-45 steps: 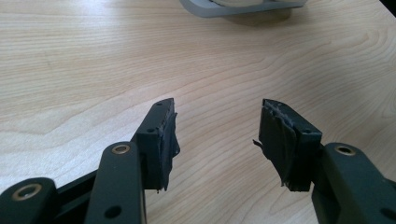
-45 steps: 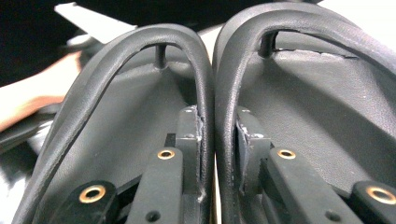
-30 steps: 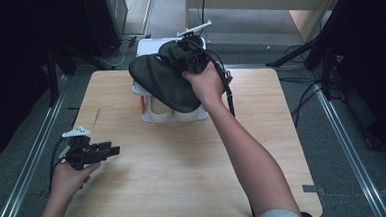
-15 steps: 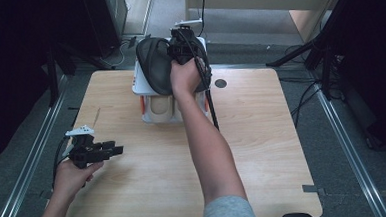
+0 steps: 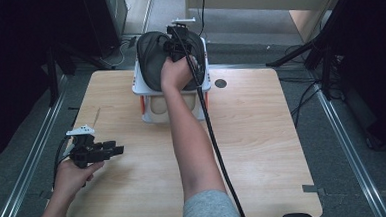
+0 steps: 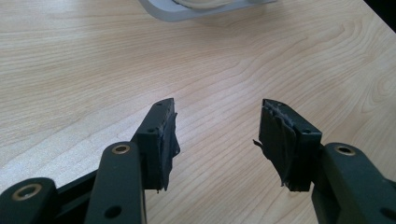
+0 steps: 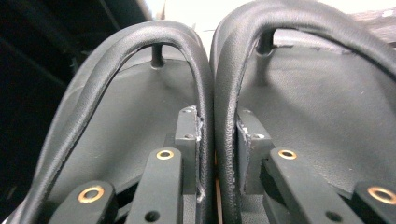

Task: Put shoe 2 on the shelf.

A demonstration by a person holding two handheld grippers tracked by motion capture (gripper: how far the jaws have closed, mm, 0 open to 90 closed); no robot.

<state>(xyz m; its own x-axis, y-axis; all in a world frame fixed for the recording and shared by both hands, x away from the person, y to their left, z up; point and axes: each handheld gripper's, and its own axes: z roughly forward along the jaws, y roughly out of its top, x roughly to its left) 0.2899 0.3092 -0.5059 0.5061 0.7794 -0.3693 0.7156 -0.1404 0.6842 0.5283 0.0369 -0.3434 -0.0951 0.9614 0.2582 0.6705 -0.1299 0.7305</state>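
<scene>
Black leather flip-flop pair pinched over the white rack

Right hand-held gripper (image 5: pixel 177 45) clamps the black leather flip-flops' (image 5: pixel 153 65) two inner straps above the white plastic rack (image 5: pixel 141 88); left hand-held gripper (image 5: pixel 114 150) hovers wide open, empty, over the light wooden bench (image 5: pixel 262 135)

The light wooden tabletop (image 5: pixel 263 150) lies open on its right half and near edge. At the far middle, the white two-tier plastic rack (image 5: pixel 145 93) with the black leather sandals (image 5: pixel 151 65) on top blocks passage; the person's right forearm (image 5: pixel 187 139) crosses the centre.
</scene>
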